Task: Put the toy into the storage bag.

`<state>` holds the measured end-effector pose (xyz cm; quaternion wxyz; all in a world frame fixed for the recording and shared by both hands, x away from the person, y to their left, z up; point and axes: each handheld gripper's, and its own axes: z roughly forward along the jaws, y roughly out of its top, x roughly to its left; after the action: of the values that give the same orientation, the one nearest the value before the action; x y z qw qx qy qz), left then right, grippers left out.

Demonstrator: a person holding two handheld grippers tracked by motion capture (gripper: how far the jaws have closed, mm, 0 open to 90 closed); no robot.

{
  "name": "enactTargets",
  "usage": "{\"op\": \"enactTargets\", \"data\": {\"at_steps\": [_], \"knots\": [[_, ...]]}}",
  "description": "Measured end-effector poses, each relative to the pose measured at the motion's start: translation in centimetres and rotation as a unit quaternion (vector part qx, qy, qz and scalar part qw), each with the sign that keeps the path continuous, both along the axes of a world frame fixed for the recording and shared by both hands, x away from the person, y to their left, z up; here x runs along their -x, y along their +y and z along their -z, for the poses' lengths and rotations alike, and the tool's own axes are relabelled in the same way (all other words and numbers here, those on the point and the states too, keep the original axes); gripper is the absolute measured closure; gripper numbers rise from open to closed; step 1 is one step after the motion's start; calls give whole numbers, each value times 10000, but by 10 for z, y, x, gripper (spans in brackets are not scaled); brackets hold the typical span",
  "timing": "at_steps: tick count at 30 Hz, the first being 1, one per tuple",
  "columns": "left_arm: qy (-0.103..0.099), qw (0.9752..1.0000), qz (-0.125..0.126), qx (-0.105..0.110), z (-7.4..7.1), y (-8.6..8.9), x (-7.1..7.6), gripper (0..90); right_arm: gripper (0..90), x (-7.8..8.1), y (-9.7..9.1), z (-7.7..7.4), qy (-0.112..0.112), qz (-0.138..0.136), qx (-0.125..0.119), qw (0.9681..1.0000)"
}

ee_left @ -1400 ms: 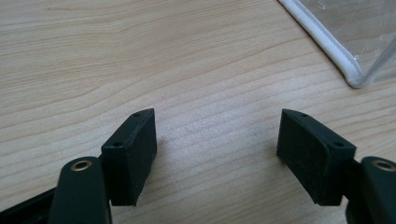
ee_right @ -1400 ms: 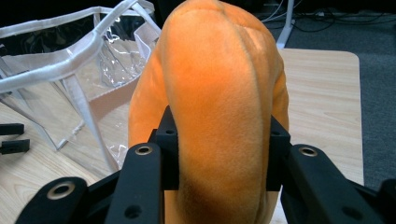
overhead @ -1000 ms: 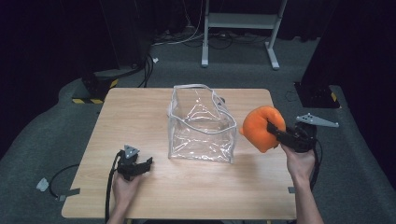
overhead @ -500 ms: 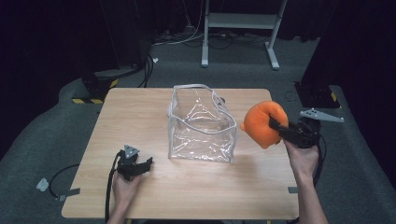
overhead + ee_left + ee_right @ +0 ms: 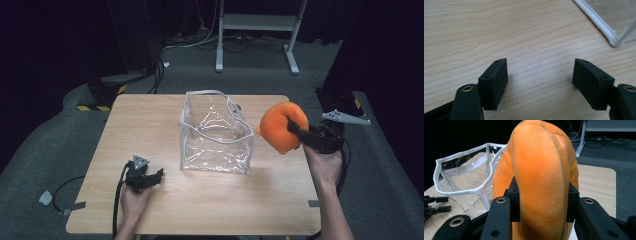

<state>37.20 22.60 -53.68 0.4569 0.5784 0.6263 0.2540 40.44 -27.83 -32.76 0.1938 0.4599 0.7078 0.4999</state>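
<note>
Gripping plush orange toy (image 5: pixel 280 127) — clear, boxy bag (image 5: pixel 216 132)

A wooden table (image 5: pixel 165 125) with rounded corners stands on grey carpet (image 5: pixel 60 150) — its top pale, the grain running crosswise. Behind it, a white metal stand (image 5: pixel 257 25) rises from two feet, with cables (image 5: pixel 200 40) strewn on the floor beside it. A block striped yellow and black (image 5: pixel 100 97) lies near the table's far left corner — a small pale scrap (image 5: pixel 45 198) sits on the carpet near the front left.
</note>
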Motion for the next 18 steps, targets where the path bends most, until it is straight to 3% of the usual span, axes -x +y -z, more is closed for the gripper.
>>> {"op": "enactTargets", "data": {"at_steps": [18], "knots": [[-1, 10000, 1, 9, 0, 0, 0, 285, 619, -4, 12, -20, -137, -173, 13, 9998]]}}
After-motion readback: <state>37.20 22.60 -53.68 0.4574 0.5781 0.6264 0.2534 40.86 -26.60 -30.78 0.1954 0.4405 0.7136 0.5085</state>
